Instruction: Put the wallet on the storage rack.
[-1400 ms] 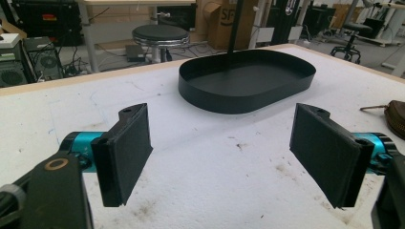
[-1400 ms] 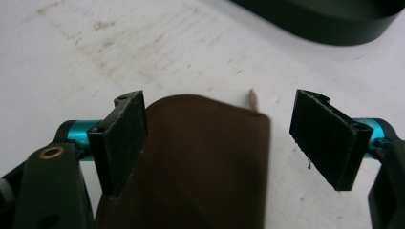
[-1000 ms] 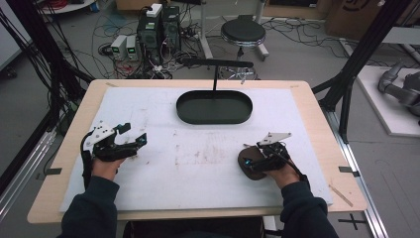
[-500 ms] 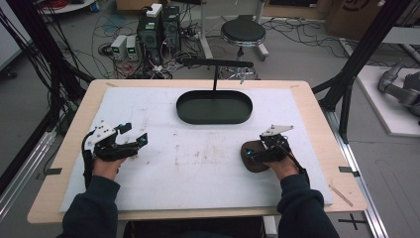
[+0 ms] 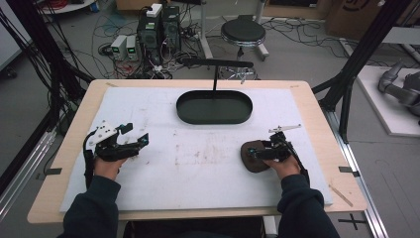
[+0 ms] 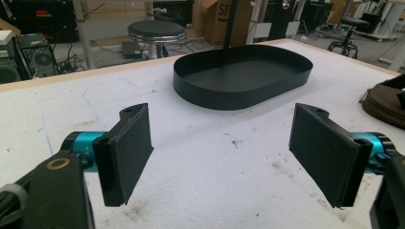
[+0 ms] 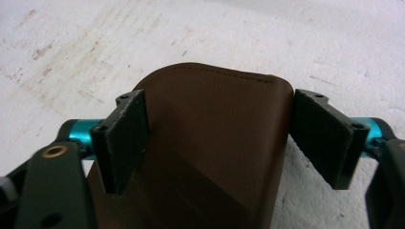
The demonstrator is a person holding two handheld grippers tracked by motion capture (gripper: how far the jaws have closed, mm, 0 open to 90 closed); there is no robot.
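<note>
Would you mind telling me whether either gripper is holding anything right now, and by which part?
Nothing is held yet. The right gripper straddles the brown leather pouch, its jaws just starting to close; the left gripper is open.

Grippers: two are sitting over the table, the left gripper [image 5: 134, 135] and the right gripper [image 5: 253, 153].
Brown leather pouches: one brown pouch [image 7: 210, 152] is lying on the white mat.
Black oval trays: one black tray [image 5: 214, 117] is standing at the far middle.
White mats: one white mat [image 5: 198, 163] is covering the tabletop.
Round stools: one stool [image 5: 243, 31] is standing beyond the table.
</note>
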